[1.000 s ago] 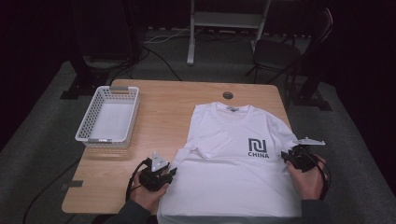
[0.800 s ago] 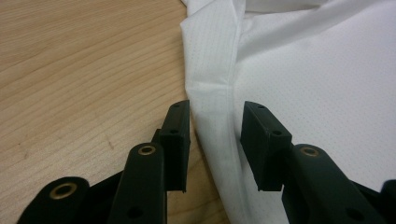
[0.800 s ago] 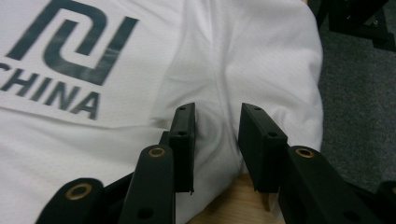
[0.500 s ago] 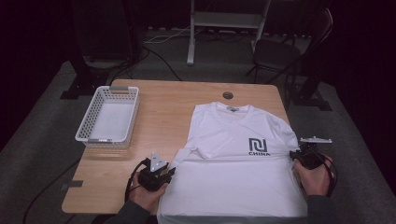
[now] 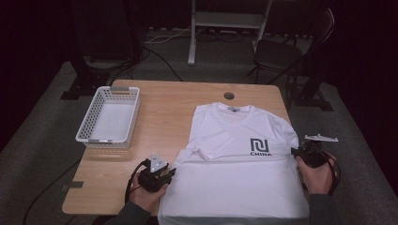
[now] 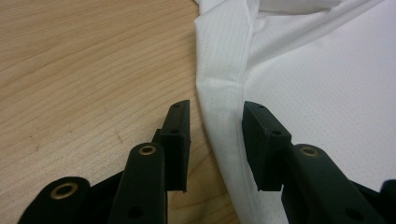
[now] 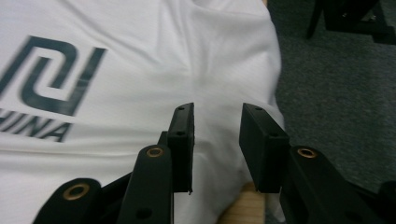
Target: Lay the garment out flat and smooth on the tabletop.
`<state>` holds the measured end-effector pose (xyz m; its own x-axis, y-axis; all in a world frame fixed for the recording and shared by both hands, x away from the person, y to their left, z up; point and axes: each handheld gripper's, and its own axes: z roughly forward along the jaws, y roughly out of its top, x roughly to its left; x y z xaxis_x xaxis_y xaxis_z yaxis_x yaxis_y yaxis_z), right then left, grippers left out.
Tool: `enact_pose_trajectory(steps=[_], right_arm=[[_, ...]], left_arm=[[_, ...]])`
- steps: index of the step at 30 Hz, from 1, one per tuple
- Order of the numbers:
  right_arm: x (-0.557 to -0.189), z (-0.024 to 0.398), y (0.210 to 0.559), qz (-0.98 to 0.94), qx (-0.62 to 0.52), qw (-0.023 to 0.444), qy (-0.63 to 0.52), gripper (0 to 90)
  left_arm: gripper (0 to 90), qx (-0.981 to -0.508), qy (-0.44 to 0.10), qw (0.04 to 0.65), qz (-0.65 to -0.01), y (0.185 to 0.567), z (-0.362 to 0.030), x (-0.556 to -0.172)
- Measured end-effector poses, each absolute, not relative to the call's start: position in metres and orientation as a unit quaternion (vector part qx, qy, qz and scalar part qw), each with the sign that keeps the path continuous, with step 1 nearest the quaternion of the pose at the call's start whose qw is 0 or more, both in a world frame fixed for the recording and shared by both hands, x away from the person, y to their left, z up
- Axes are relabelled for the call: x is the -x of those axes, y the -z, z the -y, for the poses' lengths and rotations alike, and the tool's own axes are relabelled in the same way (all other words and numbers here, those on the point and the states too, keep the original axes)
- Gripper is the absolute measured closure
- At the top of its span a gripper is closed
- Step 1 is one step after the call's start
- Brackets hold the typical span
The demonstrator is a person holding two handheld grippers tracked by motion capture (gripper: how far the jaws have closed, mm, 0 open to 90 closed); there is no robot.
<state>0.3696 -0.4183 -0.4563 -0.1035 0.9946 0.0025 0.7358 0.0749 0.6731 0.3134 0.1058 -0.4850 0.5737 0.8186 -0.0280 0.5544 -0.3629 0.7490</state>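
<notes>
A white T-shirt (image 5: pixel 234 159) with a dark logo (image 5: pixel 259 146) lies flat on the wooden table (image 5: pixel 173 108), collar toward the far edge. Its left sleeve (image 5: pixel 213 140) is folded inward over the chest. My left gripper (image 5: pixel 170 171) rests at the shirt's left side edge; in the left gripper view it (image 6: pixel 215 140) is open, its jaws straddling the fabric edge (image 6: pixel 219 93). My right gripper (image 5: pixel 296 152) hovers at the shirt's right edge, just below the right sleeve. In the right gripper view it (image 7: pixel 215 140) is open over the white cloth (image 7: pixel 140 70) near the table's edge.
A white plastic basket (image 5: pixel 109 117) stands at the table's left side. A round cable hole (image 5: pixel 229 95) sits near the far edge. Dark carpet (image 7: pixel 336 93) lies beyond the table's right edge, with a chair (image 5: pixel 286 51) and a stand (image 5: pixel 225 28) behind.
My right gripper has drifted right, off the shirt, then back left to the shirt's right edge. The left gripper has stayed in place.
</notes>
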Motion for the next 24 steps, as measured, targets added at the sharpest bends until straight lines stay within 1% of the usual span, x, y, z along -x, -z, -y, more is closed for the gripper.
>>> enact_pose_trajectory(steps=[6,14,19,24], right_arm=[[-0.367,0.409,0.454,-0.696,-0.619,0.235,-0.277,62.6],[-0.369,0.401,0.468,-0.701,-0.621,0.225,-0.270,61.3],[-0.371,0.404,0.471,-0.698,-0.623,0.227,-0.269,61.1],[-0.373,0.405,0.471,-0.698,-0.623,0.231,-0.267,61.0]], left_arm=[[61.0,-0.805,-0.173,0.374,-0.427,0.485,-0.105,-0.314],[58.8,-0.810,-0.166,0.373,-0.421,0.482,-0.099,-0.315],[58.0,-0.813,-0.173,0.381,-0.405,0.475,-0.088,-0.320],[58.2,-0.812,-0.186,0.383,-0.399,0.468,-0.078,-0.333]])
